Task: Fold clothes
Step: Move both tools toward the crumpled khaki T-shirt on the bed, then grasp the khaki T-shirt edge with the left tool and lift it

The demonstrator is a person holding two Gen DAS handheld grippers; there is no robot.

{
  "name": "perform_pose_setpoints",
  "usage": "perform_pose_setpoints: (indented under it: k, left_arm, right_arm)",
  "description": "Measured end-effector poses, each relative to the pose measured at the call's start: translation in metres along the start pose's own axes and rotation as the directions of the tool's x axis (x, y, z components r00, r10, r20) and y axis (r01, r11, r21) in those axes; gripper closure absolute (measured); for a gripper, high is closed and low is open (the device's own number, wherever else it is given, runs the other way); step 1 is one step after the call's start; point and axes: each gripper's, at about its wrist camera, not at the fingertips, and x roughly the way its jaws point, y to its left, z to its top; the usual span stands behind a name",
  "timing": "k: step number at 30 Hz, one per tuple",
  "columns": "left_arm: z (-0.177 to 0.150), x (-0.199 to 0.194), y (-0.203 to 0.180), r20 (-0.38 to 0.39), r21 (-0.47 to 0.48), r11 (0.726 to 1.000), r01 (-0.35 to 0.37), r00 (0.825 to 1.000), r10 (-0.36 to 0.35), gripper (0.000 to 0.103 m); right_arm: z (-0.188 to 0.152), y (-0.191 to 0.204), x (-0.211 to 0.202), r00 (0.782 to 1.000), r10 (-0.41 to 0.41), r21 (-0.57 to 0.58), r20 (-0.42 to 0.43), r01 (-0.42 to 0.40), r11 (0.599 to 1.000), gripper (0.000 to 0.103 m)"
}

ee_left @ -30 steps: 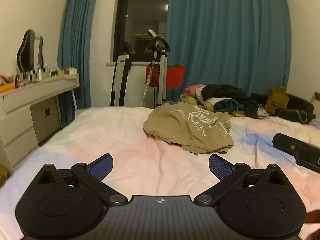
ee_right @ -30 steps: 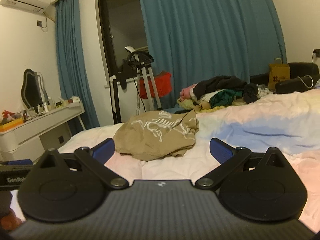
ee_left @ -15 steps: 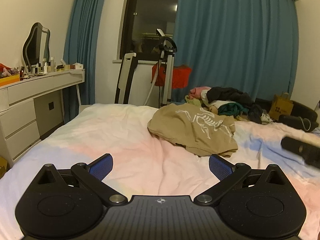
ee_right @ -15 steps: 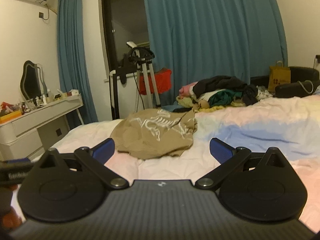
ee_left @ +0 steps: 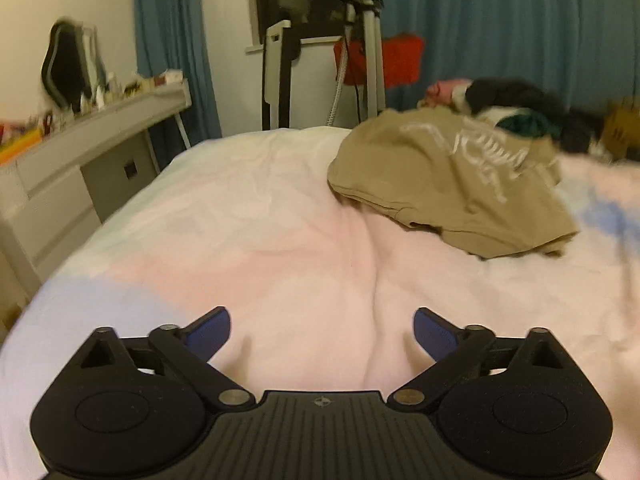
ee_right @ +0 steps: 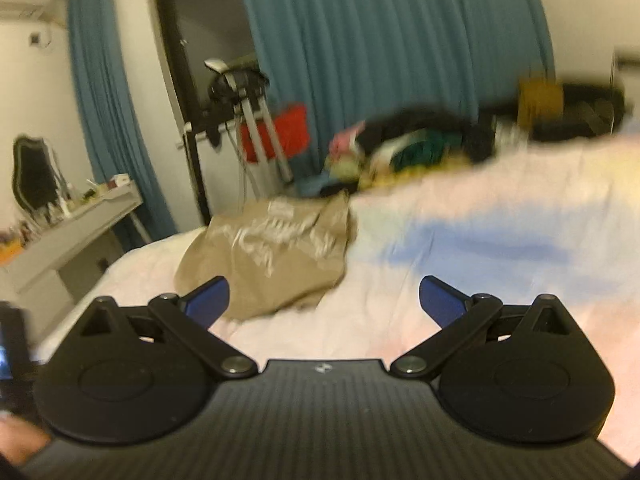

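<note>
We have the tan shirt [ee_left: 452, 184] lying crumpled on the bed [ee_left: 256, 240], with its pale printed design facing up, and nothing is folded yet. From the left tongs [ee_left: 322, 332] the shirt lies ahead and off to the right, well apart from the blue tips, with bare pink bedding between. From the right tongs [ee_right: 324, 298] the same shirt [ee_right: 272, 256] lies ahead and slightly to the left, and its near hem shows just past the left tip in that view, though the picture is blurred and we cannot tell whether anything touches.

Both tongs stand wide apart and hold nothing. The left pair has just been closing a little, with only the sheet showing between its tips.

The shirt's longer side seems to run from the near right corner back toward the pile of clothes [ee_left: 516, 108] at the far edge of the bed, so its low hem faces us at a slant. We judge the right tongs to be the nearer, since the cloth fills more of the gap in front of them. The left tongs would need to swing rightward and forward to reach the hem's other corner, so that we can spread the shirt flat.
</note>
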Motion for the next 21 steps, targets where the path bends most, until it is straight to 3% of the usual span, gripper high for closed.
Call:
perform_pose_setpoints:
  k: [3, 6, 9, 15, 16, 21]
  left_arm:
    - [0.009, 0.036, -0.019, 0.046, 0.070, 0.997, -0.019, 0.999, 0.015, 0.011]
    - [0.020, 0.064, -0.030, 0.109, 0.086, 0.996, -0.009, 0.994, 0.000, 0.013]
    - [0.031, 0.088, -0.036, 0.174, 0.098, 0.995, -0.002, 0.985, -0.015, 0.024]
    - [0.051, 0.100, -0.039, 0.295, 0.128, 0.989, 0.075, 0.949, -0.110, 0.077]
    - [0.054, 0.100, -0.039, 0.306, 0.131, 0.986, 0.101, 0.942, -0.137, 0.095]
    - [0.060, 0.070, -0.038, 0.366, 0.152, 0.970, 0.190, 0.901, -0.234, 0.098]
  right_arm:
    - [-0.010, -0.008, 0.018, 0.997, 0.055, 0.078, -0.046, -0.051, 0.996, 0.000]
    - [-0.018, -0.003, 0.036, 0.996, 0.067, 0.076, -0.060, -0.062, 0.995, 0.000]
    - [-0.029, 0.002, 0.058, 0.992, 0.078, 0.066, -0.100, -0.071, 0.995, 0.000]
    - [-0.053, 0.018, 0.087, 0.984, 0.112, 0.001, -0.141, -0.114, 0.994, 0.000]
    - [-0.055, 0.024, 0.087, 0.985, 0.119, -0.029, -0.129, -0.124, 0.992, 0.000]
    - [-0.059, 0.044, 0.070, 0.993, 0.111, -0.133, -0.029, -0.114, 0.985, 0.000]
